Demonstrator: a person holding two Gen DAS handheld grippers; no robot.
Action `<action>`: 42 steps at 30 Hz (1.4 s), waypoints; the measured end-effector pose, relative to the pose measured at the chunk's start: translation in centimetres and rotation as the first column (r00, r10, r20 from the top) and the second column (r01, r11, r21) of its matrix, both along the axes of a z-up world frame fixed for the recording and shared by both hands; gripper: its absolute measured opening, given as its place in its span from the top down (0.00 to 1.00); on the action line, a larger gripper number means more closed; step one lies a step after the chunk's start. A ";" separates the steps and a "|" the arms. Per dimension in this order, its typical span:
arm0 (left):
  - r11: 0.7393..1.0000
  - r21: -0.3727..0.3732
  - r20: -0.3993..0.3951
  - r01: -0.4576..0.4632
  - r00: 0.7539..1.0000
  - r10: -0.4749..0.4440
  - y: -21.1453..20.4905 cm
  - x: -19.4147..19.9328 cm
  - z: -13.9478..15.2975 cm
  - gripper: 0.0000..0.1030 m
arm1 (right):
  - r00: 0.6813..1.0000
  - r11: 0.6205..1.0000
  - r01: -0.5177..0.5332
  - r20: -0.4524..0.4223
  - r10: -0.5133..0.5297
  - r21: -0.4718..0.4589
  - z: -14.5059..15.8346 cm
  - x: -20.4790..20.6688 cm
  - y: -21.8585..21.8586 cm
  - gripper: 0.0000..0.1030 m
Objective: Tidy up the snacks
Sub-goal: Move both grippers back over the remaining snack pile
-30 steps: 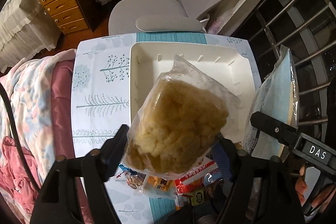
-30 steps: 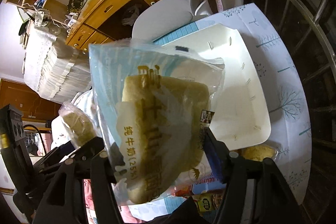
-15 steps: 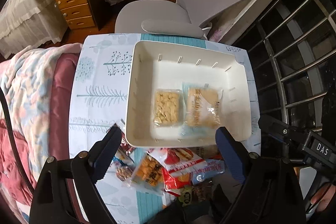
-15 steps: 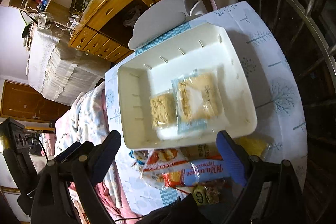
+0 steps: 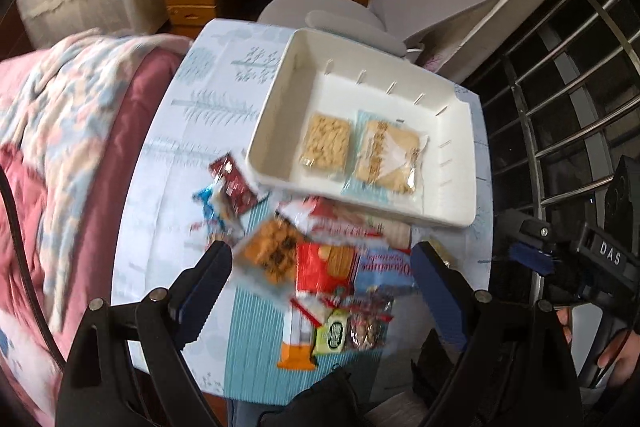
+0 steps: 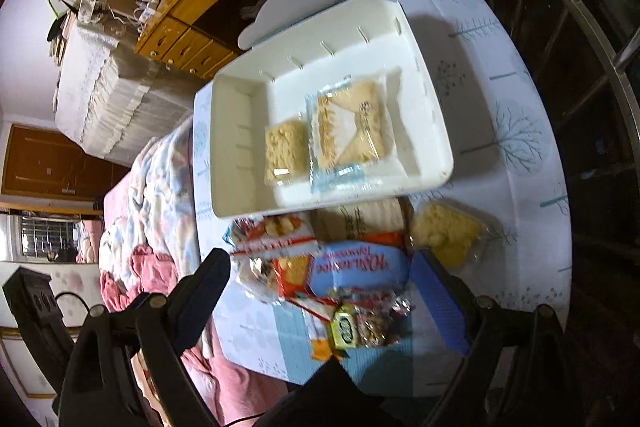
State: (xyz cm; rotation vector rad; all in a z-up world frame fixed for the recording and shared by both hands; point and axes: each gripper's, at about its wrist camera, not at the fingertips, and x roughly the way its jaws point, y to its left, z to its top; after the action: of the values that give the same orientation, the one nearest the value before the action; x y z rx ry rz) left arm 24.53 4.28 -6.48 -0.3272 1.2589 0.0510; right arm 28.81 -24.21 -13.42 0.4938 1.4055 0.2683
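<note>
- Now, left wrist view: the left hand-held gripper (image 5: 320, 263) hangs over the loose snack pile (image 5: 320, 267) at the near edge of the surface (image 5: 188, 187), jaws spread wide with nothing pressed between them.
- The white bin (image 5: 456, 195) sits toward the far right corner of the surface; inside it a clear pack of biscuits (image 5: 326, 143) lies just beside a blue-edged bread pack (image 5: 386, 157), both flat on the bin floor.
- Next pick looks like the orange cracker bag (image 5: 268, 253) or the red packet (image 5: 324, 269) under the fingers; to do it well, I'd say come down on one wrapper only, pinch across its narrow side, and avoid dragging its neighbours.
- This gripper is tipped steeply down, rolled a little so the bin looks slanted; the picture is smeared, so fine detail in the pile is hard to read.
- At the right edge, the right hand-held gripper (image 5: 532, 255) shows with a person's hand (image 5: 616, 359) on its handle.
- Right wrist view: the right hand-held gripper (image 6: 320, 267) also stands wide apart and empty, pitched down over the same pile.
- A blue wrapped pack (image 6: 360, 267) lies between its fingers, untouched; a yellow snack bag (image 6: 446, 233) rests just beyond the right finger, near the bin's near wall.
- Bin (image 6: 224, 187) is mostly free at its left side, so that seems the sensible spot for the next item.
</note>
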 end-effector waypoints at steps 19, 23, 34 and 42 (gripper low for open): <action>0.990 -0.035 -0.082 -0.133 0.988 0.130 7.0 -9.0 -4.6 0.13 | 0.999 0.985 0.042 -0.004 -0.043 -0.168 -3.6 -6.2 2.4 0.10; 0.996 -0.024 -0.097 -0.084 0.992 0.081 8.9 -8.8 -5.0 0.13 | 0.992 0.978 0.114 -0.029 -0.120 -0.174 -4.7 -8.2 3.2 0.10; 0.984 0.015 -0.100 0.179 0.979 -0.176 11.7 -6.3 -5.5 0.13 | 0.946 0.931 0.313 -0.030 -0.324 -0.189 -6.7 -13.9 6.4 0.10; 0.911 0.038 -0.121 0.410 0.907 -0.403 11.4 -4.7 -6.8 0.13 | 0.904 0.890 0.424 0.023 -0.427 -0.164 -7.7 -18.0 9.7 0.10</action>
State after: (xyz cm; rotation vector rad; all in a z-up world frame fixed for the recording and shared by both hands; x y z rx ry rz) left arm 19.83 15.67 -13.29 -0.0009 1.4118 -0.2523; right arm 10.85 -14.53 -21.08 0.6513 1.2813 -0.2082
